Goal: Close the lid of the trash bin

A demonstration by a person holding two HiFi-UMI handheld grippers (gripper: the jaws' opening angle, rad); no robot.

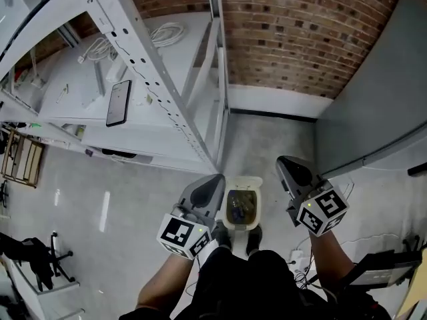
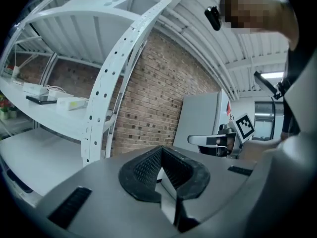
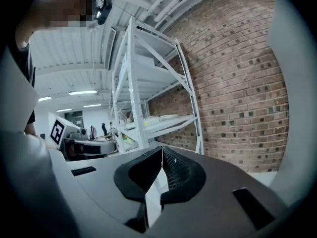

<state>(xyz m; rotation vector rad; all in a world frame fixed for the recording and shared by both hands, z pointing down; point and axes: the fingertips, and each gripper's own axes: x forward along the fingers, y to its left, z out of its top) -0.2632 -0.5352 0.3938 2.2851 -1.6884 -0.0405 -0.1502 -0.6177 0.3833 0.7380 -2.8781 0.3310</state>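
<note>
- Black ribbed pads (image 2: 144, 167) of the left gripper (image 2: 161, 148) meet at their tips. The jaws are fully together and hold nothing.
- Rubber meets rubber on the right gripper (image 3: 162, 148) too, and its jaws are pressed closed and empty.
- Between the two pairs of jaws and lower than both, the cream trash bin (image 1: 243, 227) stands on the floor (image 1: 133, 212). Its mouth is open on dark contents, and its lid (image 1: 244, 181) appears tipped up on the side farther from the person. By my reading, the closing has not yet begun.
- Ahead of both jaws rises a brick wall (image 1: 300, 32). A white shelving rack (image 1: 160, 79) stands to the left of the left jaws and a grey panel (image 1: 373, 112) to the right of the right jaws. The person's shoes (image 1: 223, 235) sit at the bin's near base.
- Risk: both gripper views look at wall and rack, not at the bin, so any reach relies on the head view alone. A misjudged push could miss the lid or tip the bin, which looks light.
- Risk: the rack's upright is close beside the left jaws, and a wide swing could strike it.
- Risk: a lid let go early may slam. Whether a shoe rests on a pedal I cannot tell, but if one does, the lid would spring back up.
- Writing: none is readable. Only black-and-white square patterns show on the marker cubes (image 1: 181, 235), and a phone (image 1: 119, 103) on the rack shows a dark screen.
</note>
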